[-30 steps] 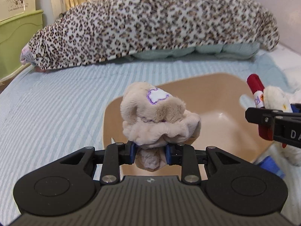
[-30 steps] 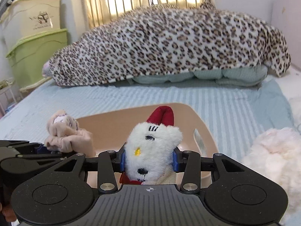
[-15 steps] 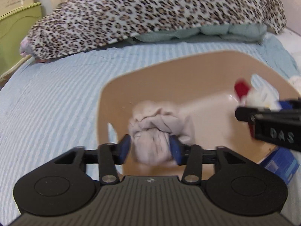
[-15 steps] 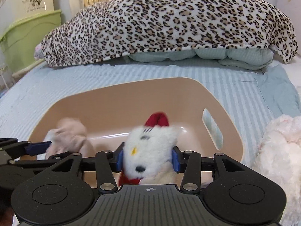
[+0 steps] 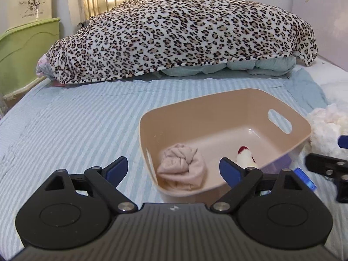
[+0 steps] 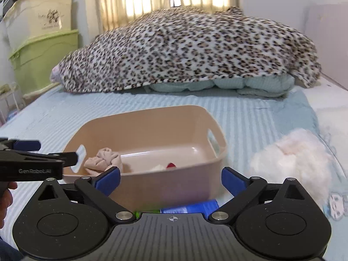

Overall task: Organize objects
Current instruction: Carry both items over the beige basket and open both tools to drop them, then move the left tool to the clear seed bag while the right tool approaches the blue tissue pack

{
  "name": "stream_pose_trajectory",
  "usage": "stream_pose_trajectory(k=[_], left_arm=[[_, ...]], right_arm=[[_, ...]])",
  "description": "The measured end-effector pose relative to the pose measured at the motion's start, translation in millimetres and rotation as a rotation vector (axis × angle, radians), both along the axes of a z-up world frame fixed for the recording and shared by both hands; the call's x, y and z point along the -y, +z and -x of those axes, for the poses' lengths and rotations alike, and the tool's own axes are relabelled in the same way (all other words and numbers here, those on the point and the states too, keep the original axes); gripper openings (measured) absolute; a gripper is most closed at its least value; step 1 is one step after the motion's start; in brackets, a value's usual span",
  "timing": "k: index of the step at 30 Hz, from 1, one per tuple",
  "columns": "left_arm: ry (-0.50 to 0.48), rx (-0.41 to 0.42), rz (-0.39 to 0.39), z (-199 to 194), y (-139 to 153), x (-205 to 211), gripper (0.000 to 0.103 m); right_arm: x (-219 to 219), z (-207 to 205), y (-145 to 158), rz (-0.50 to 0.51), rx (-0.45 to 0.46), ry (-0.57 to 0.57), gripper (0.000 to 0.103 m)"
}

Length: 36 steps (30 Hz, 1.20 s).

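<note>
Now both claws, left (image 5: 171, 169) and right (image 6: 170, 179), gape wide and empty, having just let go of their plush toys: the beige toy (image 5: 182, 169) and the white toy (image 5: 245, 157) lie inside the bin (image 5: 217, 104) on the bed (image 5: 76, 126), so both are stowed.

The left tool (image 5: 173, 169) has a matte black, ribbed body with two round discs, black linkage arms joined by silver screws, and blue pads on its fingertips (image 5: 116, 168). The right tool (image 6: 170, 179) is built the same, with a small crosshair mark at its centre. White lettering on the left tool's side reads "GenRobot.AI".
</note>
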<state>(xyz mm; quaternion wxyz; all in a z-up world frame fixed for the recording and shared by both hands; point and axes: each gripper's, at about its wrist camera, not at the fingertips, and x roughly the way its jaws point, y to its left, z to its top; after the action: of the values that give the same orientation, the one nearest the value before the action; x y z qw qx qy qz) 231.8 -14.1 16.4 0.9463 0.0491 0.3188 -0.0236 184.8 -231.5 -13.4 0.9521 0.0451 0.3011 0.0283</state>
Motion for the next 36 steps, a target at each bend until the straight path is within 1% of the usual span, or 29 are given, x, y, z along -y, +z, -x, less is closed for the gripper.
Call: stream_pose_trajectory(k=[2, 3, 6, 8, 12, 17, 21, 24, 28, 32, 36], left_arm=[[0.005, -0.01, 0.019, 12, -2, -3, 0.093], [0.003, -0.015, 0.024, 17, -4, -5, 0.095], [-0.006, -0.035, 0.009, 31, -13, -3, 0.097], [0.0, -0.057, 0.013, 37, -22, -2, 0.097], [-0.011, -0.128, 0.038, 47, -48, 1, 0.097], [-0.049, -0.157, 0.066, 57, -71, 6, 0.097], [-0.085, -0.15, 0.054, 64, -79, 15, 0.097], [-0.101, -0.162, 0.045, 65, -83, 20, 0.097], [-0.128, -0.18, 0.067, 63, -86, 28, 0.097], [-0.146, -0.193, 0.055, 56, -96, 38, 0.097], [-0.141, -0.248, 0.072, 45, -111, 43, 0.097]], right_arm=[[10, 15, -4, -0.029, 0.0, -0.025, 0.101], [14, 22, -6, -0.04, -0.006, -0.032, 0.101], [24, 38, -14, -0.041, -0.025, -0.057, 0.101], [30, 49, -20, -0.036, -0.04, -0.077, 0.101], [38, 60, -33, -0.042, -0.068, -0.094, 0.101], [40, 64, -48, -0.031, -0.096, -0.102, 0.101], [39, 64, -61, 0.001, -0.123, -0.106, 0.101], [39, 63, -69, 0.02, -0.139, -0.109, 0.101], [42, 64, -79, 0.006, -0.157, -0.106, 0.101], [42, 63, -88, 0.019, -0.177, -0.104, 0.101], [37, 60, -93, 0.041, -0.197, -0.083, 0.101]])
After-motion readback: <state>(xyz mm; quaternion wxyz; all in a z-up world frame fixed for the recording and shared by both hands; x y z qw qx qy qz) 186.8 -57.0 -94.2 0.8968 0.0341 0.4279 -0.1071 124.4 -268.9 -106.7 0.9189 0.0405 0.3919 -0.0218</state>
